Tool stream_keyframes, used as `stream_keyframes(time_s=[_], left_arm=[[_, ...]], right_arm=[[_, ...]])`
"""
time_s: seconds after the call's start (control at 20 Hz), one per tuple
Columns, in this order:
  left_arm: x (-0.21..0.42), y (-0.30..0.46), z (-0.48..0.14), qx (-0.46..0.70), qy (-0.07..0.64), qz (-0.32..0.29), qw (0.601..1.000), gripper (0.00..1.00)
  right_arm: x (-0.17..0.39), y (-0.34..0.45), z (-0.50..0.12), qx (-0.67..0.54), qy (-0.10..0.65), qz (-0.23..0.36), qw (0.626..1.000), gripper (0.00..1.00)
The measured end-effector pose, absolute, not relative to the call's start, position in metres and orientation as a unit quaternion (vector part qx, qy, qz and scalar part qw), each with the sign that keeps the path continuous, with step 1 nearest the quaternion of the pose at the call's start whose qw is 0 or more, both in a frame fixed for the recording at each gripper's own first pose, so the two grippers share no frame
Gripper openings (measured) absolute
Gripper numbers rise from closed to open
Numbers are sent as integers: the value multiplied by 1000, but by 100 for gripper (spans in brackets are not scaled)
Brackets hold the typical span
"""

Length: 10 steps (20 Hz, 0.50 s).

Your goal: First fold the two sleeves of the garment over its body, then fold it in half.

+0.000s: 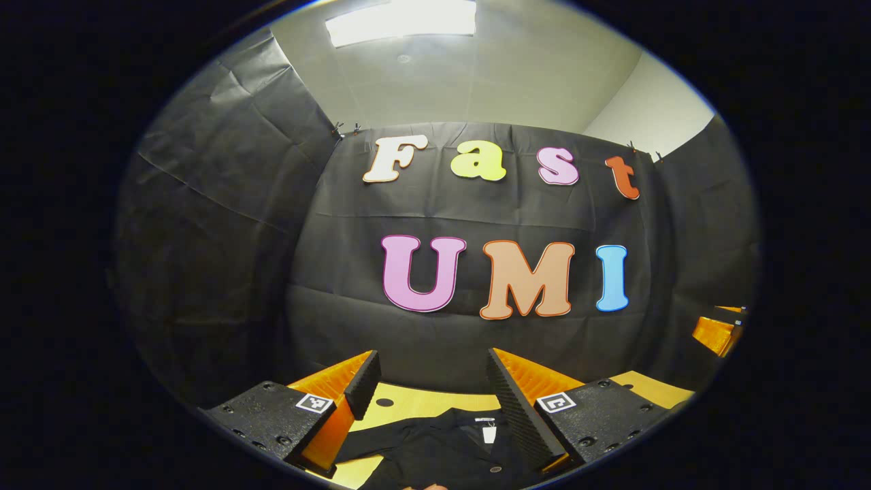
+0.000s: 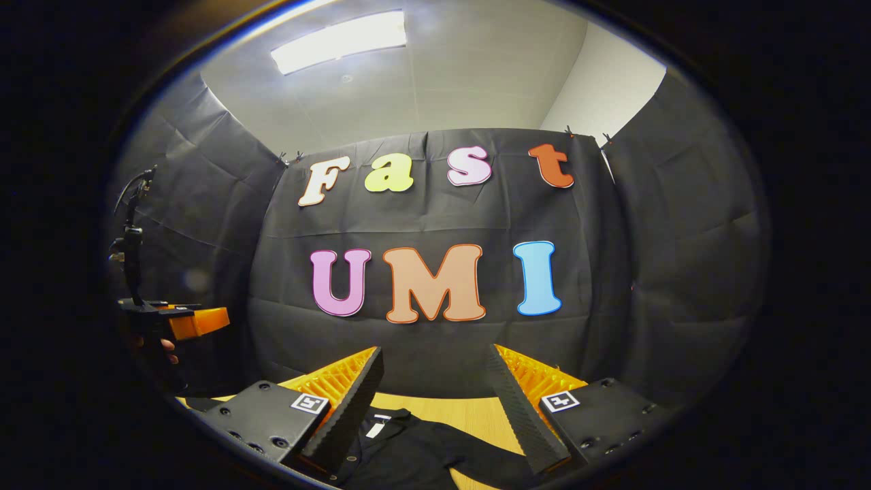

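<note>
**A:** Left gripper view first: the left hand-held gripper [image 1: 430, 401] is released, its ribbed black fingers [image 1: 363, 384] wide apart with nothing between them, held up above the surface [image 1: 415, 401]. Past the fingertips, lower down, lies the black garment [image 1: 435, 449], spread flat on the wood, its collar and a white neck tag [image 1: 488, 433] showing between the fingers.

**B:** And the other side?

**A:** In the right gripper view the right hand-held gripper [image 2: 435, 395] is released too, fingers spread and empty. Below it the same garment [image 2: 415, 449] shows its collar and one sleeve [image 2: 490, 463] running out to the side across the surface [image 2: 469, 412]. At the far left of that view a hand [image 2: 160, 350] holds the other gripper level, well clear of the cloth.

**B:** So nothing is folded yet?

**A:** As far as I can judge, no; the sleeve lies out flat, so the sleeve folds come first.

**B:** How would you do that well?

**A:** Bring a gripper down near the sleeve's outer end, pinch only the top layer, lift just enough to clear the body, then carry it straight across and lay it flat before letting go. Grabbing too deep would likely drag the whole garment along the wood. The hem is out of sight, so I cannot say how squarely it lies.
</note>
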<state>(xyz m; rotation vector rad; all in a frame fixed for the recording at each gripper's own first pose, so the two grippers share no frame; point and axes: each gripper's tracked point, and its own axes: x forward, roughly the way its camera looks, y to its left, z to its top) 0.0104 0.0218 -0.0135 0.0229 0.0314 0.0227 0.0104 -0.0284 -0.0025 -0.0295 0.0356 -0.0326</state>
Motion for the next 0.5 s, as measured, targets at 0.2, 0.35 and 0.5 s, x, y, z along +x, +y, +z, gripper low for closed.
stream_keyframes(time_s=[0.2,0.35,0.5], left_arm=[[13,20,-17,11,21,10,1000,92],[13,18,-18,11,21,12,1000,92],[16,12,-18,18,25,10,999,92]], right_arm=[[12,-57,3,-27,13,-38,999,98],[13,-96,1,-41,20,-69,997,98],[11,-142,-14,-64,45,-103,992,98]])
